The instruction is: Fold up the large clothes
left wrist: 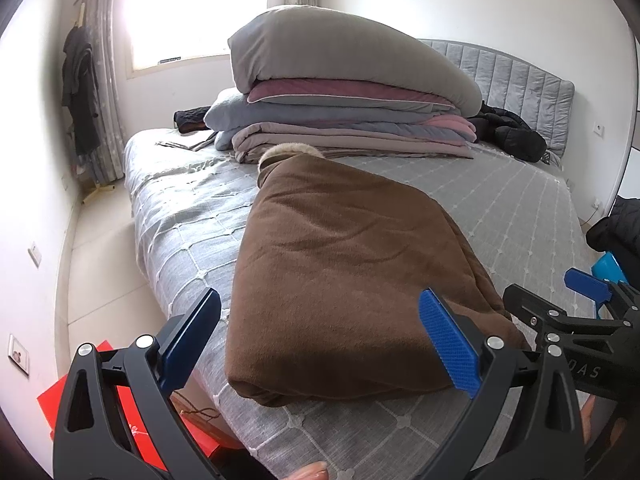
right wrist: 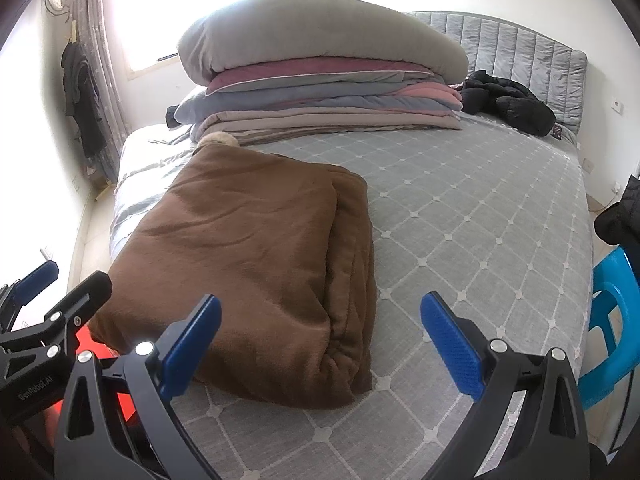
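A brown coat (left wrist: 344, 272) lies folded into a thick rectangle on the grey quilted bed (left wrist: 500, 208), its pale fur collar (left wrist: 290, 153) at the far end. In the right wrist view the same brown coat (right wrist: 256, 264) lies left of centre, its folded layers facing right. My left gripper (left wrist: 320, 328) is open above the coat's near edge with nothing between its blue pads. My right gripper (right wrist: 320, 328) is open over the bed (right wrist: 480, 240) just right of the coat, also empty. Each gripper shows at the edge of the other's view.
A tall stack of folded quilts and pillows (left wrist: 344, 92) sits at the head of the bed, with a black puffer jacket (left wrist: 512, 128) beside it. A red box (left wrist: 132, 408) lies on the floor at the left. A blue plastic stool (right wrist: 612, 320) stands at the right.
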### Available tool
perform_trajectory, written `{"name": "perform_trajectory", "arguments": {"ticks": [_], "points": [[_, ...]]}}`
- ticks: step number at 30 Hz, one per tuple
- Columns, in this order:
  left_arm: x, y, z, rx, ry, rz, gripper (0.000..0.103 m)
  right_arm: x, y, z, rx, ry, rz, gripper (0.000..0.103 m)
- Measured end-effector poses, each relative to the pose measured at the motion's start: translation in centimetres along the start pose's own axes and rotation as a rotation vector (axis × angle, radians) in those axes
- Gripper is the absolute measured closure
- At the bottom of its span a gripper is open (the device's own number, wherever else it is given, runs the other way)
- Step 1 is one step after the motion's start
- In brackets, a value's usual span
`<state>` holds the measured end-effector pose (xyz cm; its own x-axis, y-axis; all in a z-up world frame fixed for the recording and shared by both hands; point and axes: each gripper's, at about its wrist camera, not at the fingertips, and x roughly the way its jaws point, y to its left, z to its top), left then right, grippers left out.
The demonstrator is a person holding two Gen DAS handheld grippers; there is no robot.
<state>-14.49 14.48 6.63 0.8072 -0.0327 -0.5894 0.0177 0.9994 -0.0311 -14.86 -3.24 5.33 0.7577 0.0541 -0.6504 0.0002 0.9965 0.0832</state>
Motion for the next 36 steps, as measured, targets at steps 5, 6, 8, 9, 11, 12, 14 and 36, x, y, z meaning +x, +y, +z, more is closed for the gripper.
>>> {"name": "perform_trajectory", "arguments": {"ticks": [5,6,8,9,11,12,14,36], "points": [[0.3,0.3,0.1,-0.004,0.01,-0.003,0.008,0.1,-0.1,-0.1,-0.005,0.008,0.0,0.007],[0.4,0.3,0.1,-0.005,0.012,-0.003,0.008,0.1,0.0,-0.1,-0.007,0.01,0.001,0.007],[0.5,0.4,0.1,-0.005,0.016,-0.004,0.008,0.2,0.0,-0.1,-0.009,0.012,0.0,0.007],[0.5,0.5,0.1,-0.005,0.019,-0.004,0.008,0.2,0.0,-0.2,-0.008,0.013,0.0,0.007],[0.6,0.5,0.0,-0.005,0.023,-0.003,0.008,0.2,-0.1,-0.1,-0.008,0.014,0.0,0.007],[0.7,0.6,0.0,-0.005,0.024,-0.003,0.008,0.2,-0.1,-0.1,-0.007,0.014,0.0,0.007],[0.7,0.6,0.0,-0.005,0.026,-0.003,0.008,0.2,-0.1,-0.1,-0.009,0.016,0.0,0.007],[1.9,0.9,-0.2,-0.013,0.069,-0.004,0.008,0.9,-0.2,-0.4,-0.016,0.053,-0.006,0.007]]}}
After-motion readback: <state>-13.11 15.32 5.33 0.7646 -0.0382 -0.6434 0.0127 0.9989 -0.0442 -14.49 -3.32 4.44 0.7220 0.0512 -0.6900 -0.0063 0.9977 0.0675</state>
